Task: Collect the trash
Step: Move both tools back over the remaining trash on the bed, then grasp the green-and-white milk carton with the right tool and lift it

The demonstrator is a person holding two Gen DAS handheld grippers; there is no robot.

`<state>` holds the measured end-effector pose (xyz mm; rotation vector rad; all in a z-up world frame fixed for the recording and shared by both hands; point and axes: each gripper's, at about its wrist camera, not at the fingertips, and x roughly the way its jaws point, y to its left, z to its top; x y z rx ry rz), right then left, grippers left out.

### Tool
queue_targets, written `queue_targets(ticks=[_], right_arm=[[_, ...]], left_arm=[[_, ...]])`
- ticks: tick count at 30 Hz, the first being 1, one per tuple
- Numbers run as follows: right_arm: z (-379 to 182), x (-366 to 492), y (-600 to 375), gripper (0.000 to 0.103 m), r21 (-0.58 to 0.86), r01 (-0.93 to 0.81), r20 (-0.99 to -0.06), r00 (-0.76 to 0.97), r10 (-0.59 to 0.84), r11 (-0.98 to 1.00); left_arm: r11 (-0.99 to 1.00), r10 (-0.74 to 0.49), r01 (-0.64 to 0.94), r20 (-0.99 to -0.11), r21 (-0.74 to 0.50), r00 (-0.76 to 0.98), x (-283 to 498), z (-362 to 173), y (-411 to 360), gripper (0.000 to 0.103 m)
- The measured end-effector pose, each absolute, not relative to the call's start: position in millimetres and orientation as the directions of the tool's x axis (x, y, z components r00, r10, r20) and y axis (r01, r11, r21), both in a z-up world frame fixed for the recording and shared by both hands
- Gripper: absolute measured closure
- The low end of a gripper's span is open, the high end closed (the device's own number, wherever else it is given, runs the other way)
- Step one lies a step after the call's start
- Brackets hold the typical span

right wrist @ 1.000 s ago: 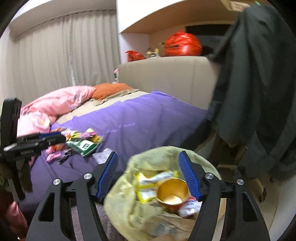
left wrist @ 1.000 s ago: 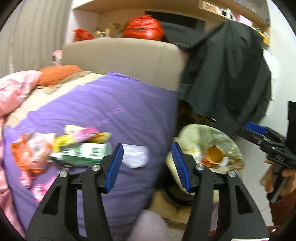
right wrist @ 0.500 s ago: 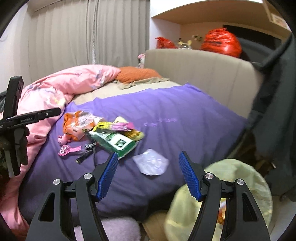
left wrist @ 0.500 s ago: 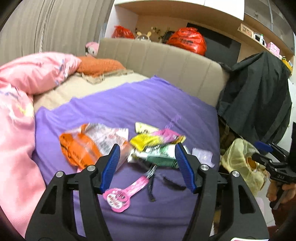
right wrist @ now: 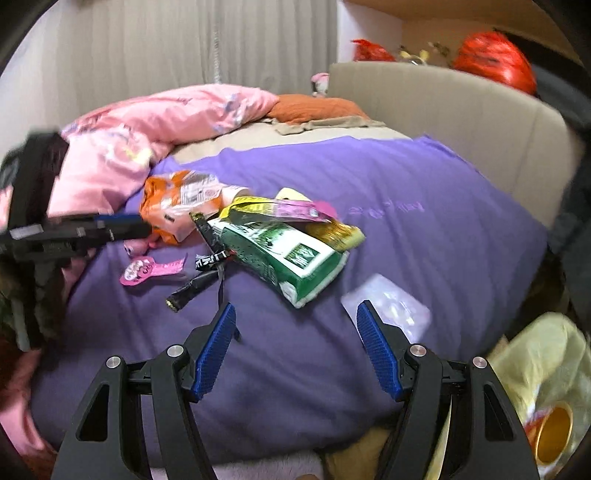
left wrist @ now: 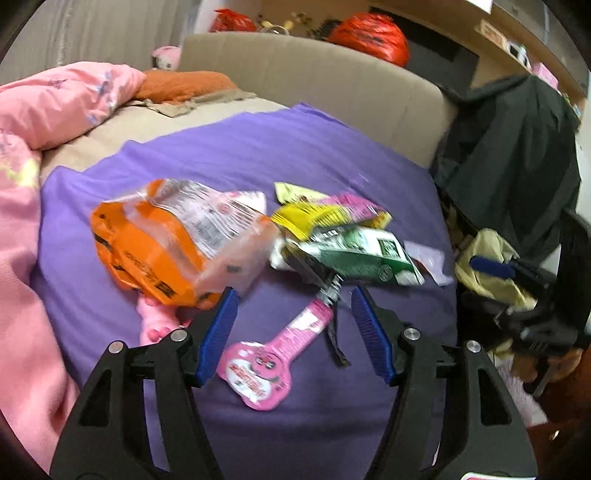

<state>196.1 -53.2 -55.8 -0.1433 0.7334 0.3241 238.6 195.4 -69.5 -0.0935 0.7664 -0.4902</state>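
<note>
Trash lies on the purple blanket point(left wrist: 258, 147): an orange bag point(left wrist: 162, 243), a green packet point(left wrist: 358, 254), yellow and pink wrappers point(left wrist: 325, 214), a pink guitar-shaped package point(left wrist: 273, 354), a black wrapper strip point(left wrist: 334, 332) and a clear plastic piece point(right wrist: 391, 306). My left gripper point(left wrist: 295, 332) is open and empty just above the pink package. My right gripper point(right wrist: 295, 343) is open and empty, near the green packet point(right wrist: 288, 254) and the clear plastic. A yellow trash bag point(right wrist: 546, 391) with a gold cup point(right wrist: 554, 435) sits at the lower right.
A pink duvet point(left wrist: 55, 99) and an orange pillow point(left wrist: 184, 83) lie at the bed's far left. A beige headboard point(left wrist: 314, 74) stands behind, with red bags point(left wrist: 369, 31) on it. A dark coat point(left wrist: 517, 155) hangs to the right of the bed.
Both grippers have swung left from the trash bag toward the litter on the blanket and come closer to it. Both stay open.
</note>
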Motion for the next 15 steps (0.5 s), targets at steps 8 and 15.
queue_targets(ticks=[8, 15], right_arm=[[-59, 271, -7, 0.038, -0.084, -0.545, -0.733, 0.601, 0.318, 0.834], [-86, 338, 12, 0.038, 0.005, -0.574, -0.825, 0.46, 0.328, 0.819]], left_arm=[[0.883, -0.463, 0.381, -0.639, -0.274, 0.615, 243, -66, 212, 0.042], [0.878, -0.466, 0.402, -0.654, -0.259, 0.596, 246, -75, 211, 0.042]])
